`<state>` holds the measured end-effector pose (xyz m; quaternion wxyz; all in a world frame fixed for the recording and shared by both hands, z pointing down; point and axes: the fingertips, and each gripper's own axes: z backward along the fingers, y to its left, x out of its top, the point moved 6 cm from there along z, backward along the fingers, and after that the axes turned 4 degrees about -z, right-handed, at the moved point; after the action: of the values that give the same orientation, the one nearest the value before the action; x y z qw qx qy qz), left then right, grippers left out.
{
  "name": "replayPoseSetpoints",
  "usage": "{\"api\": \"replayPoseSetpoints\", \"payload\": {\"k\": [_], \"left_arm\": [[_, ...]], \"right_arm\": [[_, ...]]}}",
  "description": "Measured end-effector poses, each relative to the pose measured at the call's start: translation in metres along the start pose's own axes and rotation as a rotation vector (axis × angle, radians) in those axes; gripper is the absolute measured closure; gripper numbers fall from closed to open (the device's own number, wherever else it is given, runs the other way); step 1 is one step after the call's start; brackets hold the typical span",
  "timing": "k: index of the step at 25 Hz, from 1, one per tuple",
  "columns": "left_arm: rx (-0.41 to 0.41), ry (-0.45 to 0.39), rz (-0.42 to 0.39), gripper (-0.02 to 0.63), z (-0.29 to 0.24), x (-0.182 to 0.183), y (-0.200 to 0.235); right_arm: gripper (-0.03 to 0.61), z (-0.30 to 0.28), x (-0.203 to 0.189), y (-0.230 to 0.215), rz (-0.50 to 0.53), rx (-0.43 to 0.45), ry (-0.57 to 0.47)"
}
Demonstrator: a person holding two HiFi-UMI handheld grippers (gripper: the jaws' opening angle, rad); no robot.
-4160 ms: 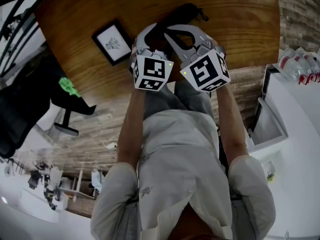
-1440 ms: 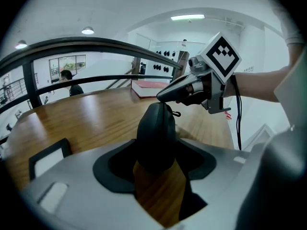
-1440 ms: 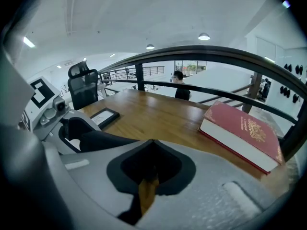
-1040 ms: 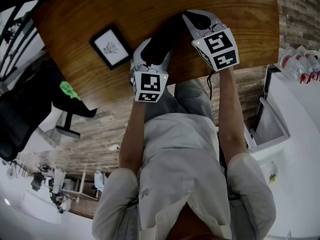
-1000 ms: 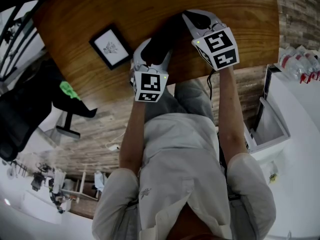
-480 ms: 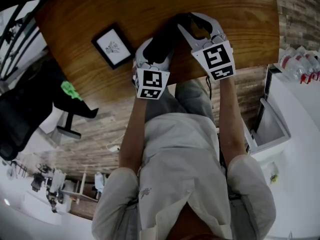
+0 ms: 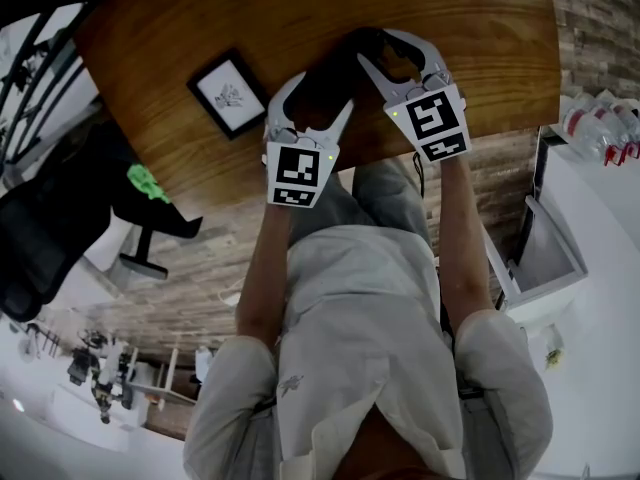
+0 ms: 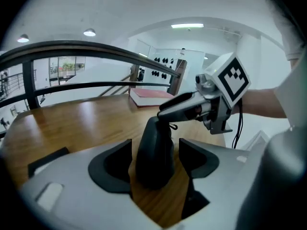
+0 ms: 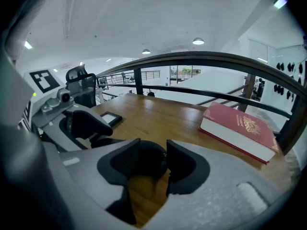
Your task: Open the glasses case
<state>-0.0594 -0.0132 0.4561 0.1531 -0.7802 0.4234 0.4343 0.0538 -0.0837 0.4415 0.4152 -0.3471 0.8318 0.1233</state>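
Observation:
A black glasses case (image 7: 335, 68) lies on the wooden table (image 7: 200, 28) near its front edge. My left gripper (image 7: 320, 93) straddles the case's near end. In the left gripper view its jaws have just been opening, and the case (image 8: 154, 152) stands between the pads with a thin gap on each side. My right gripper (image 7: 385, 46) is at the case's far end. Its jaws have just been opening too, and the dark end of the case (image 9: 146, 163) sits between them untouched. Whether the case is open does not show.
A small black picture frame (image 7: 228, 93) lies left of the case. A red book (image 9: 240, 126) rests at the table's far right by a dark railing (image 9: 201, 59). The table's front edge runs just behind both grippers. A black chair (image 7: 50, 218) stands at left.
The right gripper, shut at the case's far end a second ago, now stands open and has shifted slightly nearer. The left gripper's jaws have spread wider round the near end.

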Motion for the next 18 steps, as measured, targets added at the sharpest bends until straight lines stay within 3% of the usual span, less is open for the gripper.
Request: {"api": "replayPoseSetpoints", "payload": {"k": [5, 13, 18], "left_arm": [[0.026, -0.035, -0.032, 0.29, 0.001, 0.024, 0.015], [0.014, 0.039, -0.122, 0.303, -0.013, 0.023, 0.02], [-0.045, 0.102, -0.135, 0.303, -0.022, 0.019, 0.02]], "right_arm": [[0.403, 0.0, -0.003, -0.002, -0.016, 0.031, 0.01], [0.403, -0.001, -0.004, -0.002, 0.004, 0.056, 0.026], [0.403, -0.001, -0.006, 0.0, 0.016, 0.063, 0.038]]}}
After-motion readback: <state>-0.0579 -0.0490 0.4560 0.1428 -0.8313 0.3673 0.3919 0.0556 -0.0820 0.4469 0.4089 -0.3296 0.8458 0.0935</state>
